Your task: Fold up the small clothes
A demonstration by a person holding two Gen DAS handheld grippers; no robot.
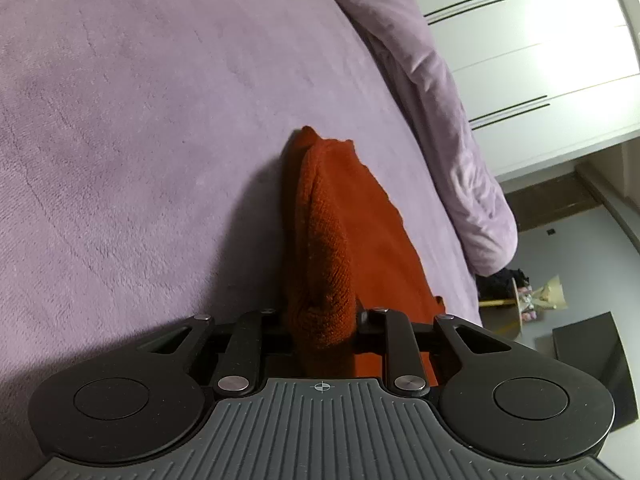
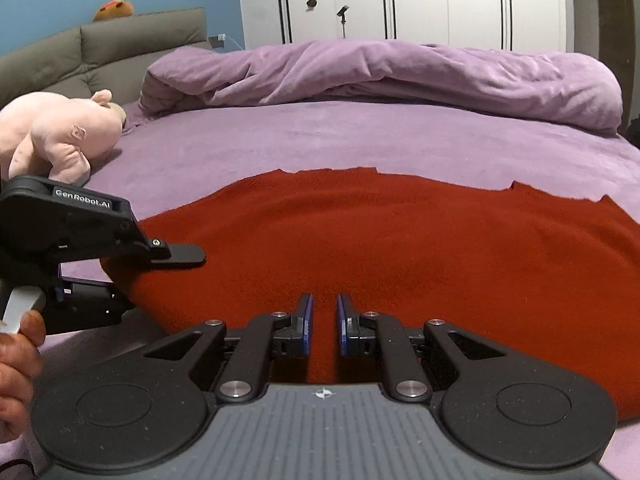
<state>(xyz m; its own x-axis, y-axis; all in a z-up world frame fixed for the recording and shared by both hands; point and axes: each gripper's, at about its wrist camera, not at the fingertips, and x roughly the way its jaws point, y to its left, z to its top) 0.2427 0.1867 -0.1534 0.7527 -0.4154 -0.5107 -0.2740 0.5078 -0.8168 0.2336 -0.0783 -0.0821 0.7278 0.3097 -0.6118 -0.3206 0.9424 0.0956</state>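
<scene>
On the purple bed (image 2: 360, 136), the left gripper (image 1: 322, 320) had its jaws pinching a bunched edge of the red knit garment (image 2: 400, 240), which stretched away from them. The right gripper (image 2: 324, 320) hovered over its near hem, jaws nearly together, holding nothing. The garment's long axis ran crosswise.

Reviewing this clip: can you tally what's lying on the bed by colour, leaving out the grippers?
Red: 1, the knit garment
Purple: 1, the bunched duvet
Pink: 1, the plush toy
Total: 3, all lying on the purple bed
</scene>
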